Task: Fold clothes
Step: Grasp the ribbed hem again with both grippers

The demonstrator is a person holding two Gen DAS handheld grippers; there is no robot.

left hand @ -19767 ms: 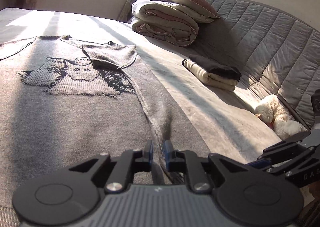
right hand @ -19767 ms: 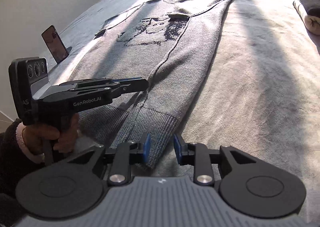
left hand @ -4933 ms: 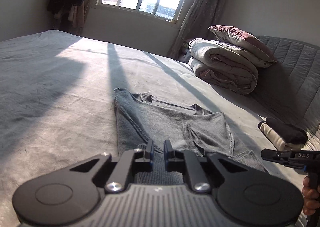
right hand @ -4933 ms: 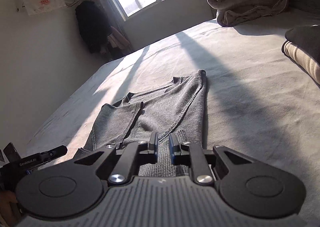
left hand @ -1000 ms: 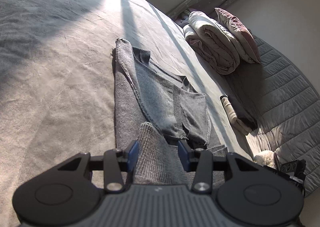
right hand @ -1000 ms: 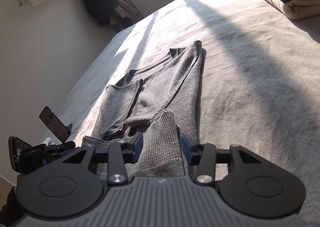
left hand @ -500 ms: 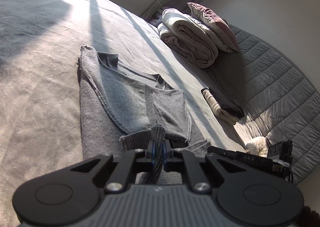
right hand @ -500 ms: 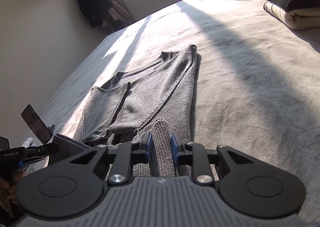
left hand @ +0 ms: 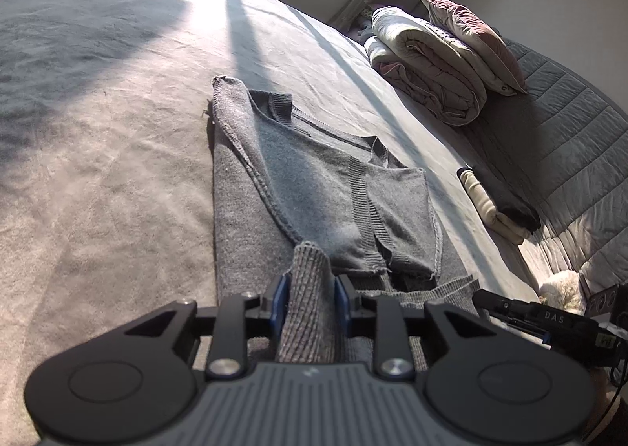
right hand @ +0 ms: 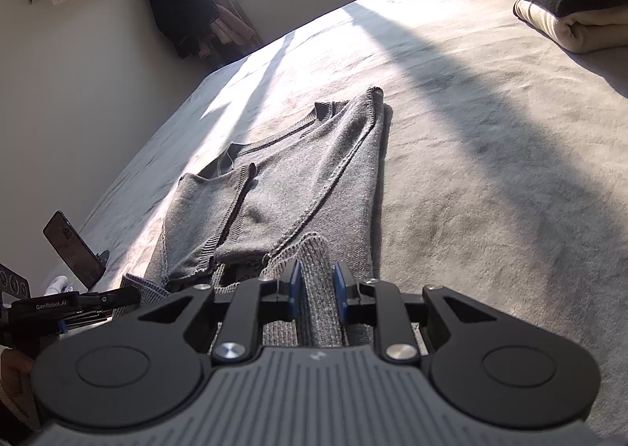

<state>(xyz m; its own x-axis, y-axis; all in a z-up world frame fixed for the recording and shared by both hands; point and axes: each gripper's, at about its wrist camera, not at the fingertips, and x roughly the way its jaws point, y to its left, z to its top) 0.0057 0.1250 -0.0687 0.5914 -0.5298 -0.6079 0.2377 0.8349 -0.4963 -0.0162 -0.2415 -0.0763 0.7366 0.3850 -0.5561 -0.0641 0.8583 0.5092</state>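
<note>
Around us is a sunlit bedroom, and we work on a wide grey bed (left hand: 98, 171) striped with window light. The grey sweater (left hand: 314, 187) lies lengthwise on the bed in front of us, its sleeves already folded in across the chest and its ribbed hem (left hand: 310, 289) at the near end. Our left hand-held gripper (left hand: 308, 304) has just eased its jaws a little wider, yet the hem bunches between its blue pads and looks pinched; our right hand-held gripper (right hand: 317, 291) pinches the hem at the opposite corner. We judge the next step to be carrying the hem toward the collar, and the loosened left pinch is the risk: the knit could slide out mid-lift, leaving a skewed fold, while uneven hands could drag the tucked sleeves askew. The left view alone shows the rolled duvet (left hand: 428, 65) with a pillow on it, the quilted headboard and a soft toy at the far right; the right view alone shows a phone (right hand: 72, 245) propped at the bed's left edge, dark clothing hanging by the window, and a wall unit.
</note>
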